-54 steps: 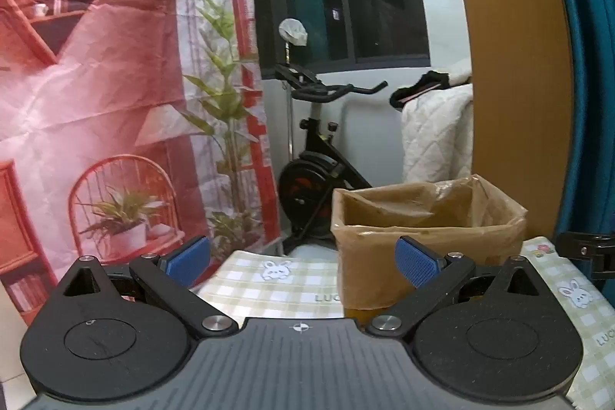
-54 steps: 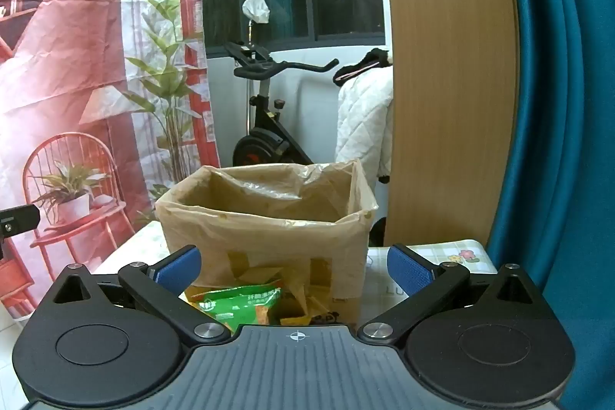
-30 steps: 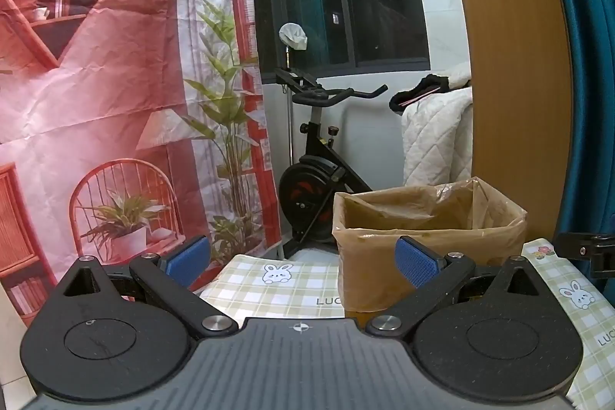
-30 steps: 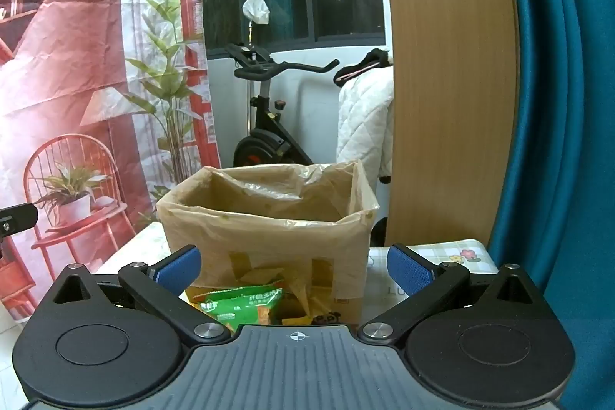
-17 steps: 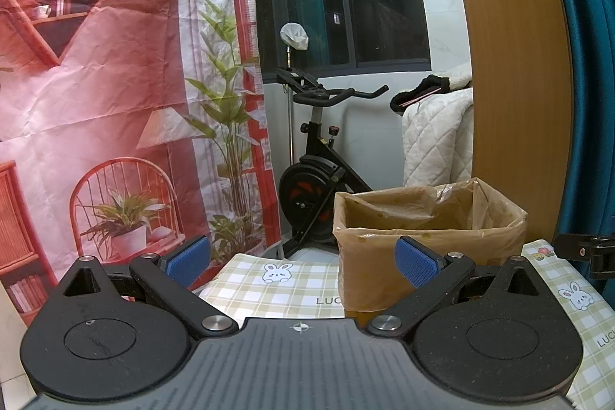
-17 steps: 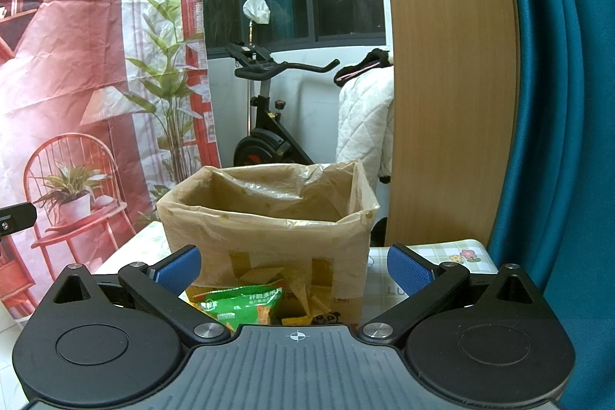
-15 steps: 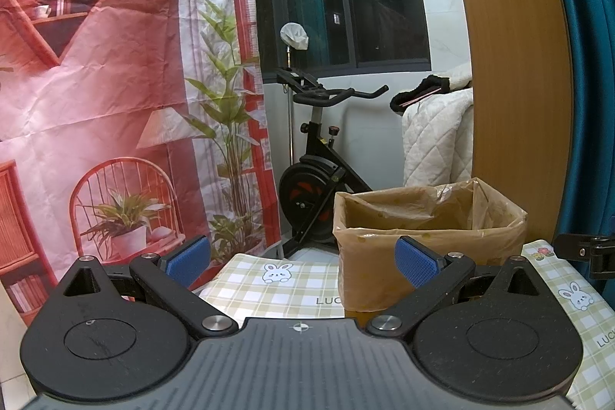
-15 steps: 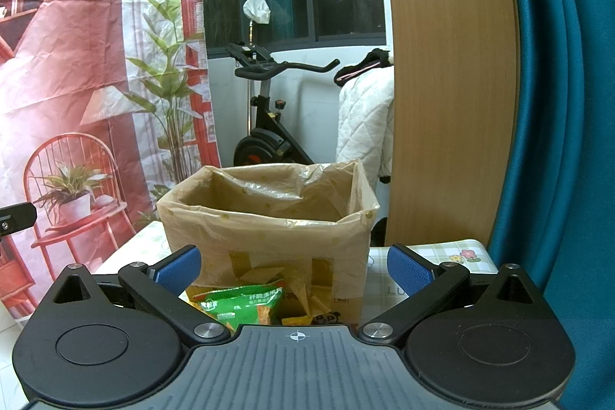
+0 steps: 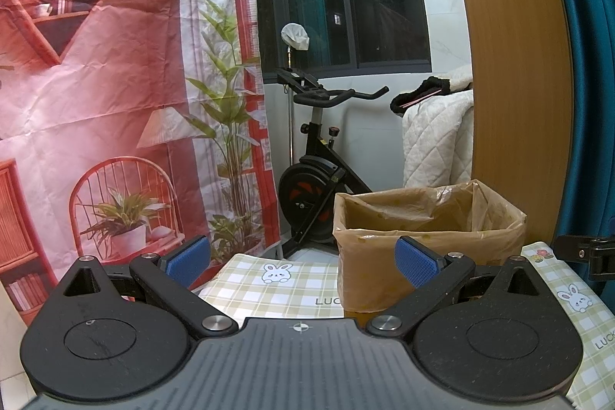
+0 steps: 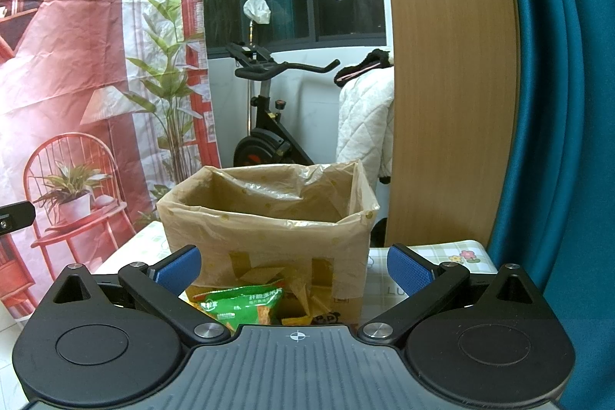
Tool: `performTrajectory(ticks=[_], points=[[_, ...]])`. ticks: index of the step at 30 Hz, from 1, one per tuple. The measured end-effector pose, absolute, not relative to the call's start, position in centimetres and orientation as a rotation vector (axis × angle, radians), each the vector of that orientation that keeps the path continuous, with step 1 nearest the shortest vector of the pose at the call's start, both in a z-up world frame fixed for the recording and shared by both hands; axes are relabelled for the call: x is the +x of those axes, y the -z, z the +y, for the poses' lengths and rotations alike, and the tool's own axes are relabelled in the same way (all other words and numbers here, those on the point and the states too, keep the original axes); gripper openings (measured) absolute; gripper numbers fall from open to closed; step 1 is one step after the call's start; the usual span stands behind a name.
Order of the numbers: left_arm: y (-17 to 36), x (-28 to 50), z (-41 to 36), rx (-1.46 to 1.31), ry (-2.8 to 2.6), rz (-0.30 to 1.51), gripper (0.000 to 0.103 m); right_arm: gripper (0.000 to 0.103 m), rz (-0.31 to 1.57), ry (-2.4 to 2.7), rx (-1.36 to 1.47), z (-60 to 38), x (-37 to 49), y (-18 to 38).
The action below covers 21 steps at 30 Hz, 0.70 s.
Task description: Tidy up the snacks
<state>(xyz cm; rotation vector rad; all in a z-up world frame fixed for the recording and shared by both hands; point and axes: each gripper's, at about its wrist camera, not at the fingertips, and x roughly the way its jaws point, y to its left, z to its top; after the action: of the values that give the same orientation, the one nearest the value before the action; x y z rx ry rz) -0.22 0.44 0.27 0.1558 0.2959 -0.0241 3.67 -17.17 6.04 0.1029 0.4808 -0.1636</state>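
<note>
A cardboard box lined with a tan plastic bag (image 10: 269,229) stands on the checked tablecloth, straight ahead in the right wrist view. The same box (image 9: 426,241) sits to the right in the left wrist view. A green snack packet (image 10: 242,306) lies in front of the box with yellow packets (image 10: 296,310) beside it, low between my right gripper's arms. My right gripper (image 10: 294,269) is open and holds nothing. My left gripper (image 9: 303,260) is open too, over bare tablecloth left of the box. The box's inside is hidden.
The table carries a green-checked cloth with rabbit prints (image 9: 276,279). Beyond its far edge stand an exercise bike (image 9: 319,171), a red printed backdrop (image 9: 115,102), a wooden panel (image 9: 515,64) and a teal curtain (image 10: 557,102). The other gripper's black tip (image 9: 584,252) shows at the right.
Almost nothing has moved. The left wrist view drifted very slightly; both grippers stay open and the snacks lie where they were.
</note>
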Motion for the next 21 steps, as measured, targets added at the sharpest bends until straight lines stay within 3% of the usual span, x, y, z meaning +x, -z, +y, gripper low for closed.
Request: performTrajectory(ticks=[21], points=[[-0.10,-0.23,0.57,0.137,0.040,0.300,0.103,0.102,0.481,0.164,0.100,-16.97,3.68,-6.10]])
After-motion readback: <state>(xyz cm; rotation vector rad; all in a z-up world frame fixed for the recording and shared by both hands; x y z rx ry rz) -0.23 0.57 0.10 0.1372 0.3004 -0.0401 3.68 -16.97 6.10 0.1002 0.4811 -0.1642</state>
